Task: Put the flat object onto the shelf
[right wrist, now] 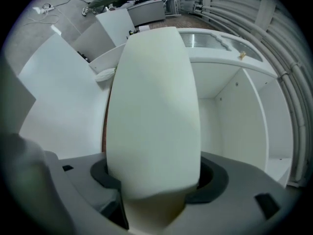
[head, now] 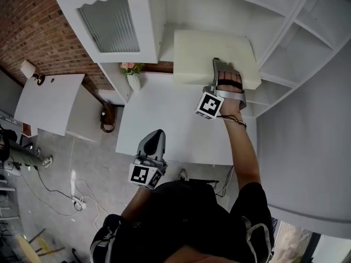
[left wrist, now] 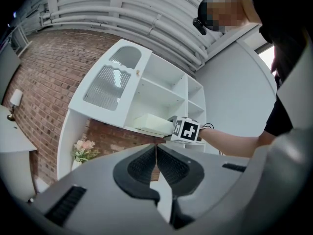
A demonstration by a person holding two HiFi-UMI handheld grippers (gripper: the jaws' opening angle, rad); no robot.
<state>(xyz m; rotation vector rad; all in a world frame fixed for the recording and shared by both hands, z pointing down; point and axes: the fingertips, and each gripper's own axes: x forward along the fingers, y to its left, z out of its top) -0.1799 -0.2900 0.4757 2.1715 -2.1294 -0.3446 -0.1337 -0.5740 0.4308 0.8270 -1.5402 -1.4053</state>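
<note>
While your right gripper clamps the near edge of the flat object, its long axis runs straight ahead, apparently onto the shelf; your left gripper, jaws together, hangs back above the tabletop.

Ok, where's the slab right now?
Top centre of the head view: the slab sits in the right claw at the shelf opening, right of the vase and above the table.
</note>
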